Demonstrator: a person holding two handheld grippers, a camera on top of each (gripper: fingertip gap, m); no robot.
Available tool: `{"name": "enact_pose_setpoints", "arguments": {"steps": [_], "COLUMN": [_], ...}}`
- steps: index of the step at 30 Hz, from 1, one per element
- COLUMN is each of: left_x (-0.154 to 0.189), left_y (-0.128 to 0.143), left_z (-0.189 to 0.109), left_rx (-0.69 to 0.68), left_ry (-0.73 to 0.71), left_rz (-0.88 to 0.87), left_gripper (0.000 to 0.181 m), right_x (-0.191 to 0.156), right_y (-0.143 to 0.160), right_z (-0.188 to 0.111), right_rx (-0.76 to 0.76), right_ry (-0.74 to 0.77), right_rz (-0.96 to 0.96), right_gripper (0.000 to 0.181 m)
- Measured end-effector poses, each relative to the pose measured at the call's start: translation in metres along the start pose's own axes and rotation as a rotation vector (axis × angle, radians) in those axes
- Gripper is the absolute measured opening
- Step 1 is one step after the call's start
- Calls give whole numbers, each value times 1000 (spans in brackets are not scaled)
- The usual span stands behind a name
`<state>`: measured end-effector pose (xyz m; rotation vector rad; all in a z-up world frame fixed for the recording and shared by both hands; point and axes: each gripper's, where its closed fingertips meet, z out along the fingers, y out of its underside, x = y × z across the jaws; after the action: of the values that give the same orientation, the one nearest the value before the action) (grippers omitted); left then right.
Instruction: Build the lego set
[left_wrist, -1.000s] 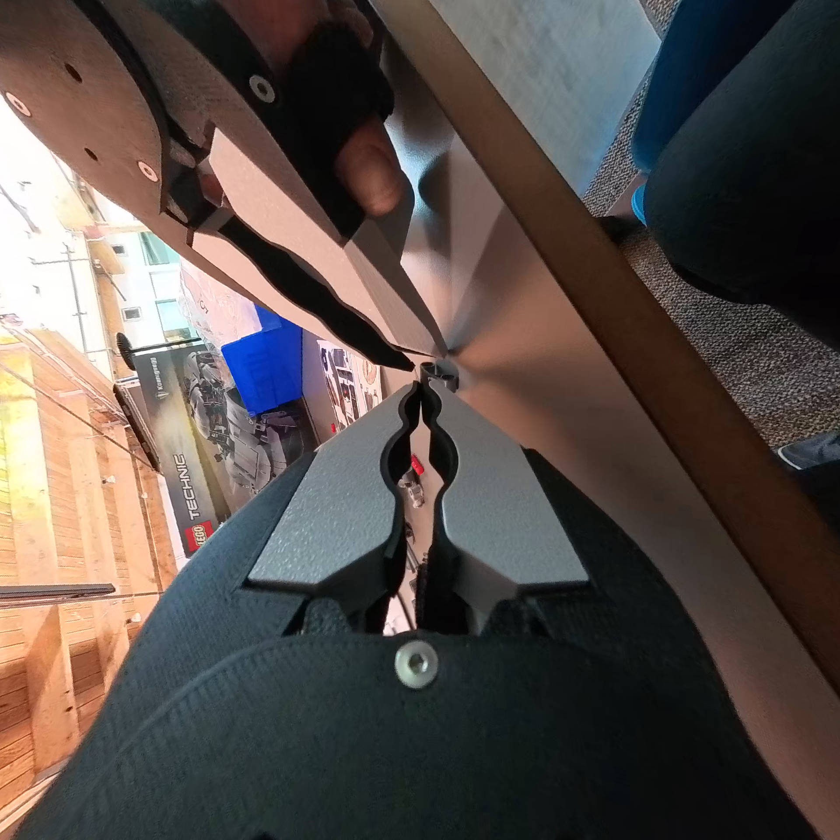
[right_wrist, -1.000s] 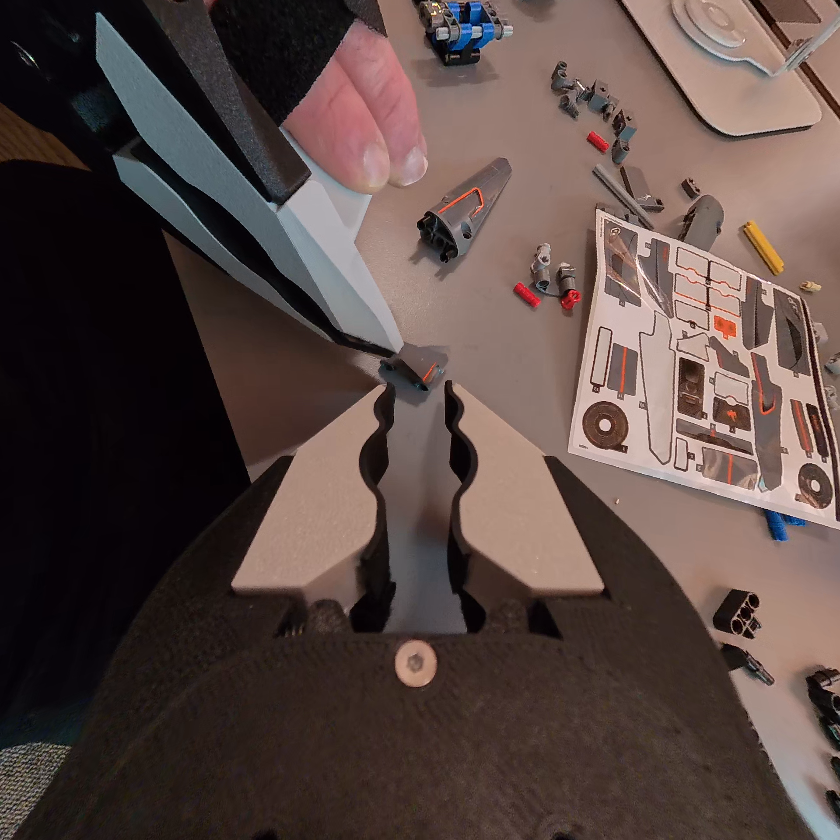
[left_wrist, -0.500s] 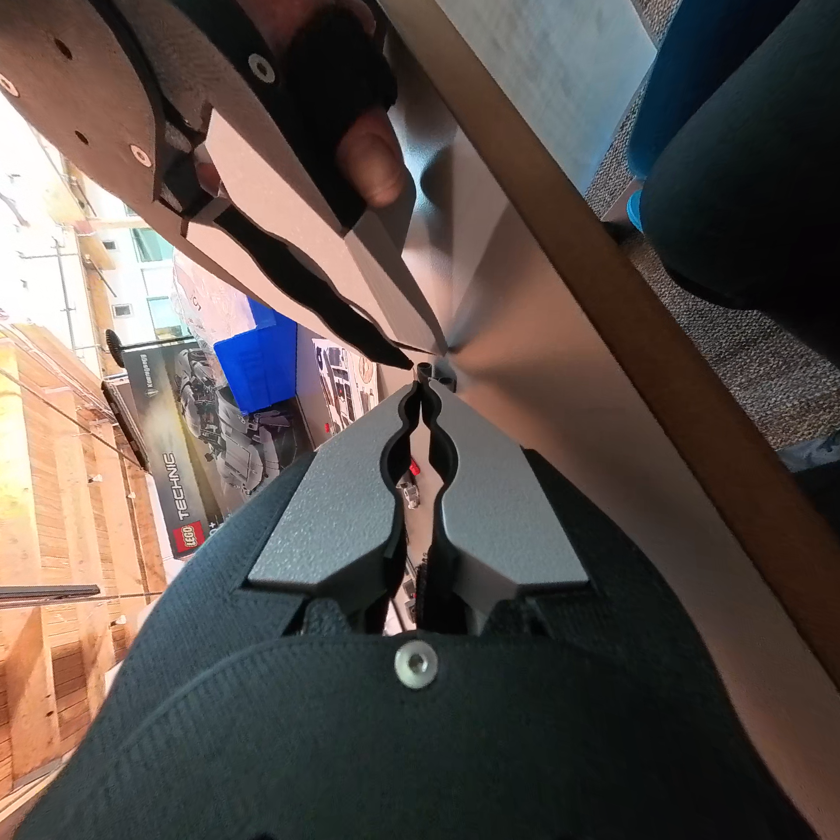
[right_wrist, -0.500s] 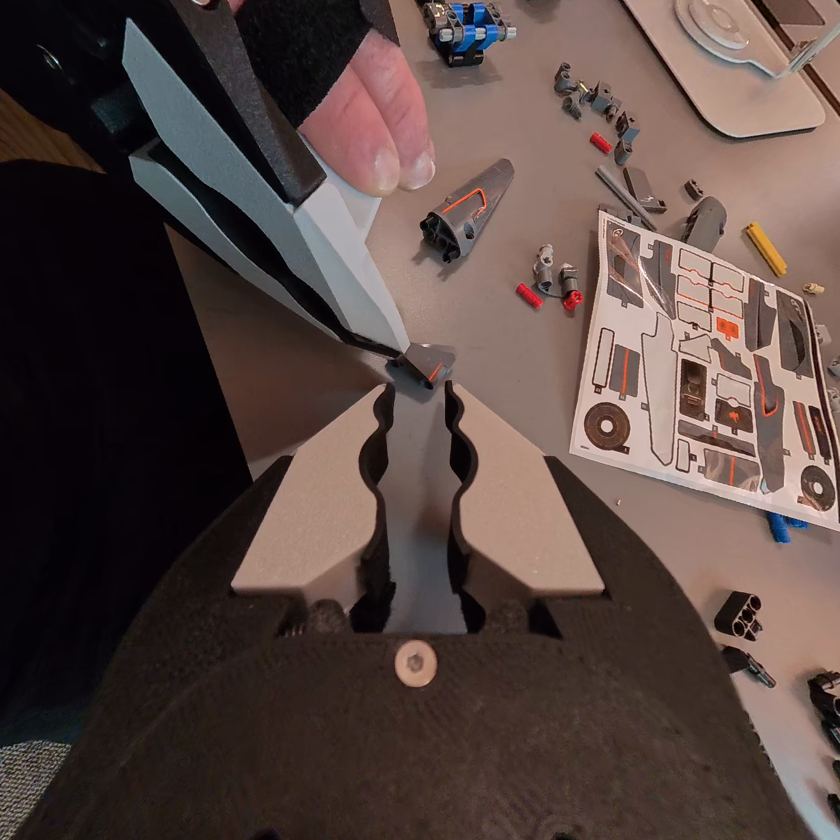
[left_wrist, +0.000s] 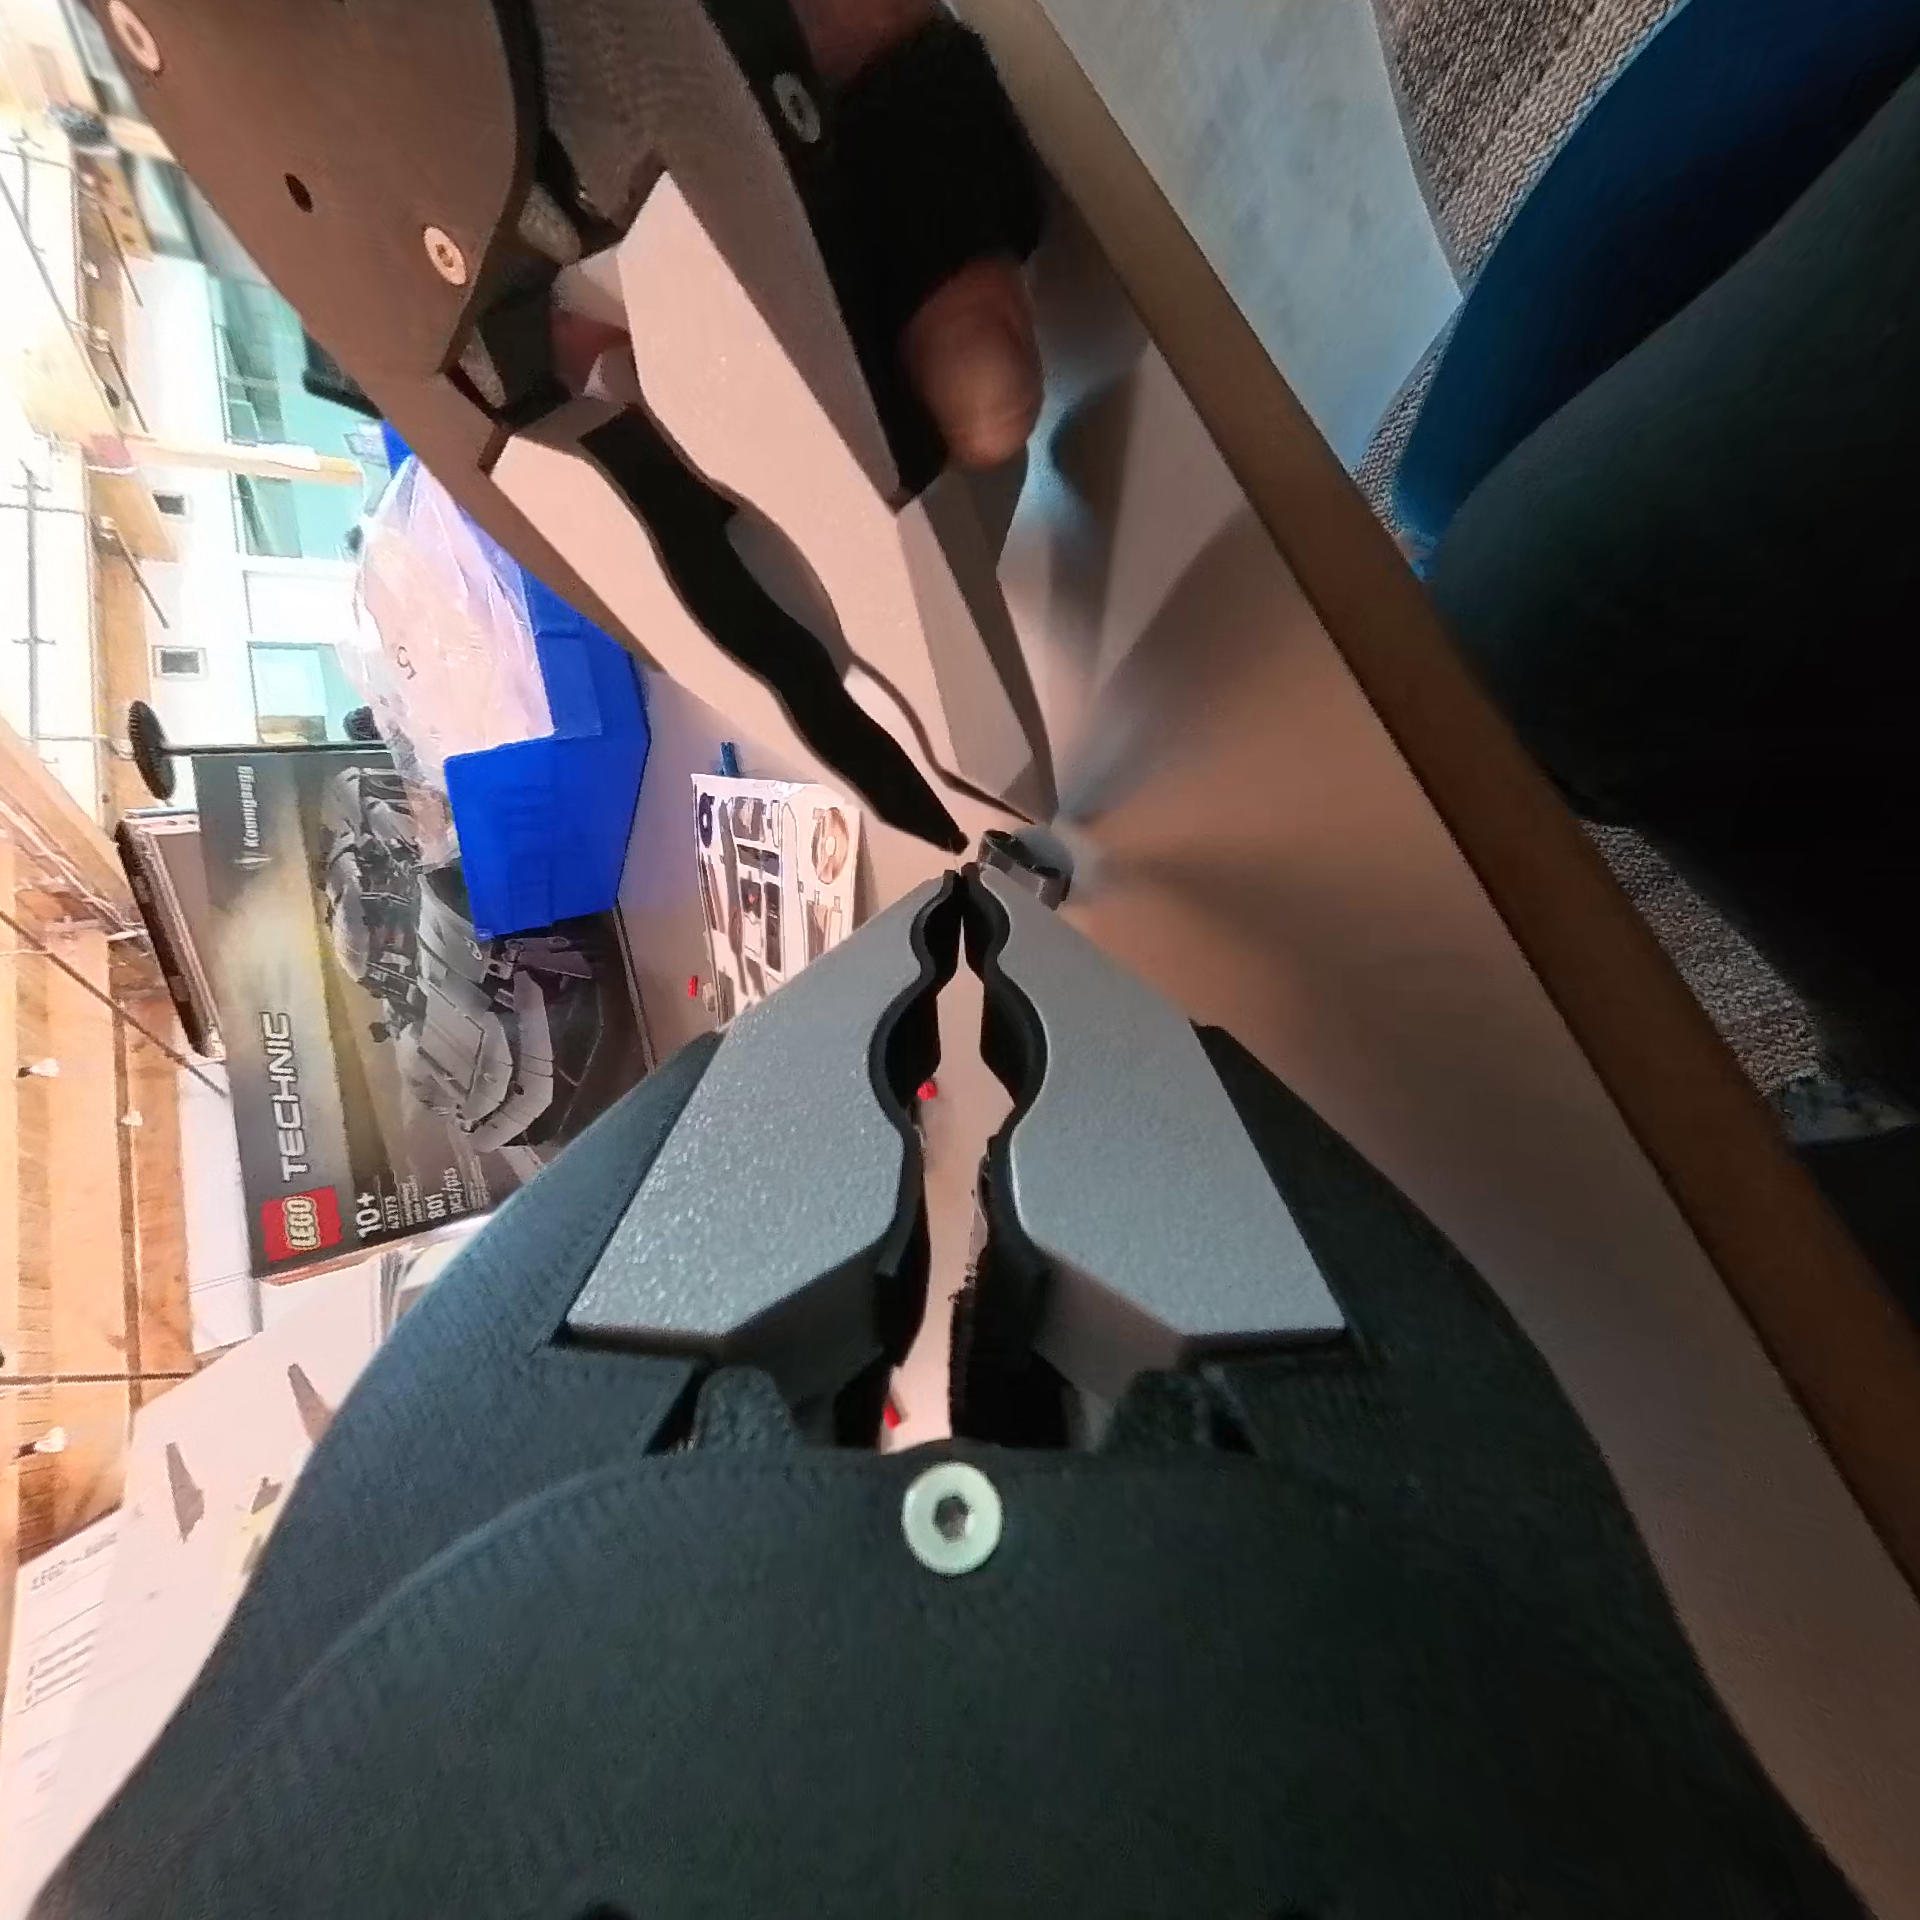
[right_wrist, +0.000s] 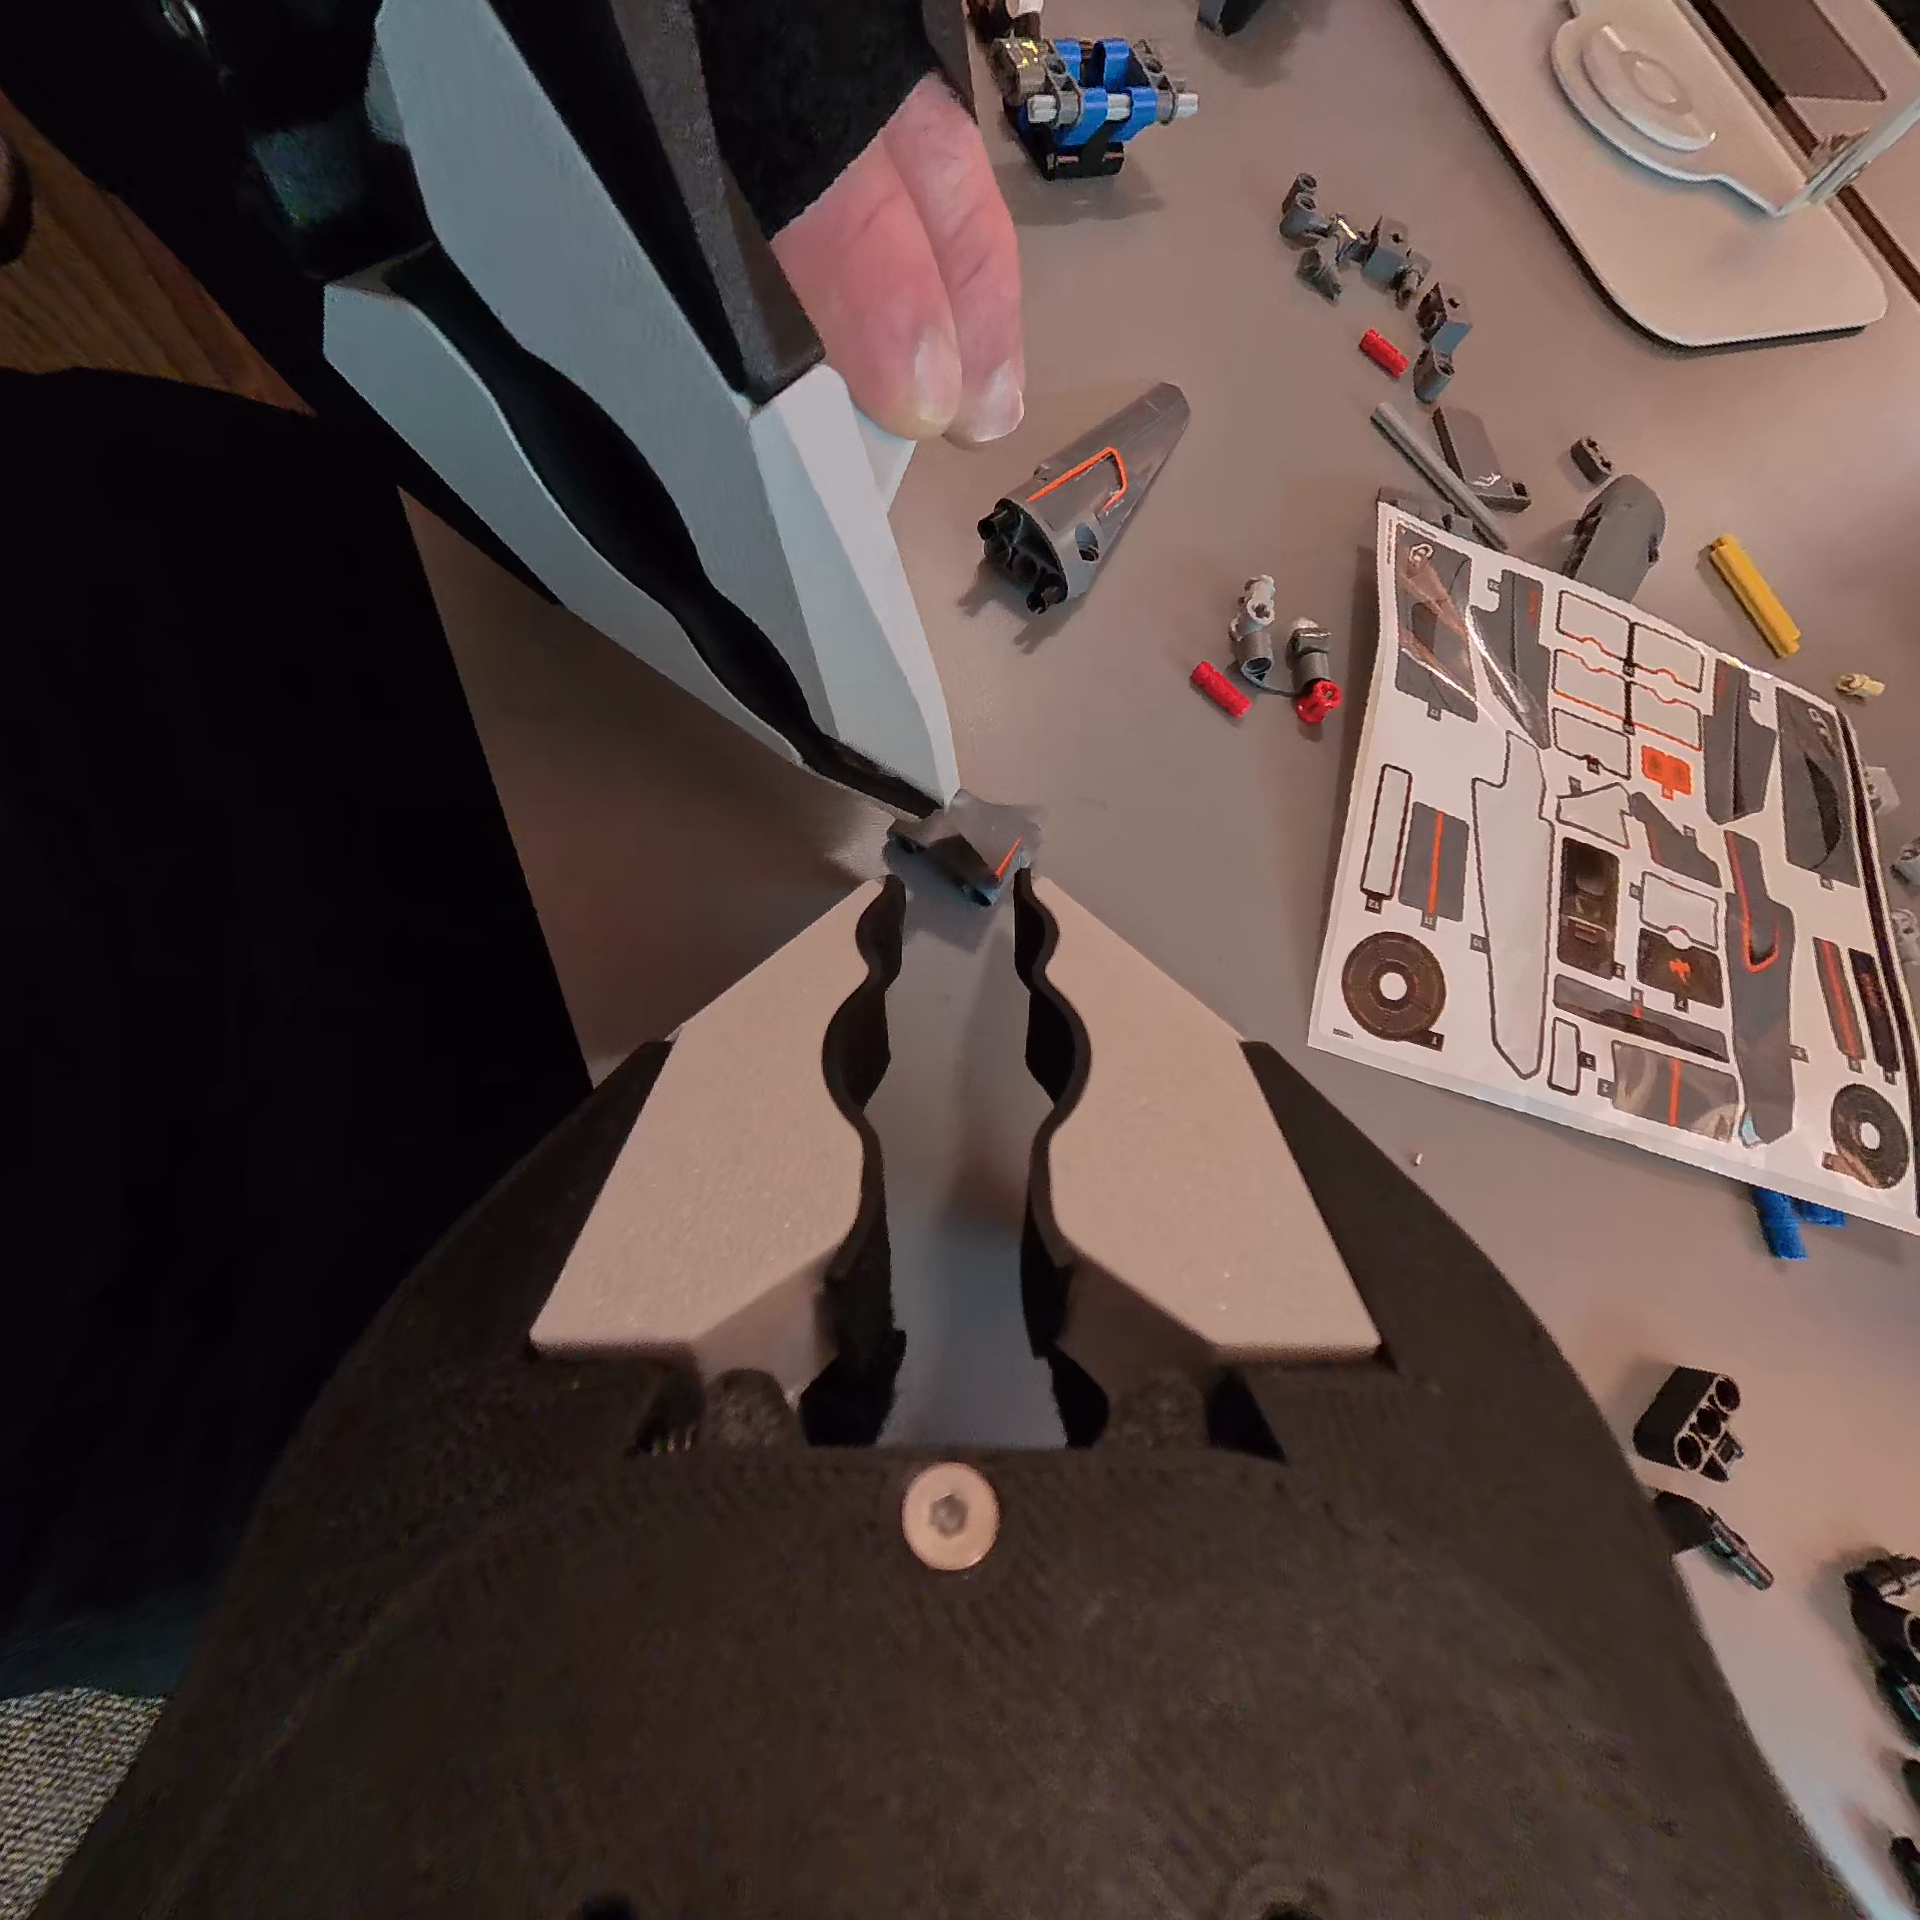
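**Small panel piece sits loose between two sets of tongs, near the table edge**

The right gripper (right_wrist: 958, 885) is released, its jaws spread on either side of the small grey piece (right_wrist: 961, 847) with an orange line, which lies on the table (right_wrist: 1195, 935). The left gripper (left_wrist: 961, 881) is clenched, its tips pressed together and touching the piece's far left corner. Whether they nip that corner or only rest against it cannot be told.

The likely risks:
- If the right jaws close off-centre, the angled piece may twist or squirt out sideways.
- A push from the clenched left tips could slide the piece toward the nearby table edge, and over it to the carpet.
- If both tongs pull at once, the light piece may flip and lose its orientation.

Just right of the piece lies the sticker sheet (right_wrist: 1621, 883). Beyond the piece rest a cone-shaped grey panel (right_wrist: 1081, 509) and a few red pins (right_wrist: 1221, 691). Farther still stands a blue and grey sub-assembly (right_wrist: 1091, 104).

As for containers, well beyond the piece the left wrist view shows a blue bin (left_wrist: 551, 821). A clear plastic bag (left_wrist: 447, 623) rises from behind or within it, and the bin's contents are hidden. Beside the bin stands the set's box (left_wrist: 364, 987), closed as far as can be seen.
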<state>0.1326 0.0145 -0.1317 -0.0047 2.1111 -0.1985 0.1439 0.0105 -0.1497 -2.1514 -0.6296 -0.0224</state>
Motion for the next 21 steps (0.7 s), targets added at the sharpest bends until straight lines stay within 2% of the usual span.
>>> {"name": "enact_pose_setpoints", "arguments": {"steps": [8,21], "left_x": [-5,-7], "left_y": [4,10], "left_z": [-2,0], "left_rx": [19,15], "left_ry": [13,17], "left_rz": [-99,-101], "left_gripper": [0,0], "right_x": [-1,-11], "right_y": [-3,-7], "right_z": [-3,-8], "right_rx": [23,61], "right_ry": [9,1], "right_rz": [-23,-61], "right_gripper": [19,16]}}
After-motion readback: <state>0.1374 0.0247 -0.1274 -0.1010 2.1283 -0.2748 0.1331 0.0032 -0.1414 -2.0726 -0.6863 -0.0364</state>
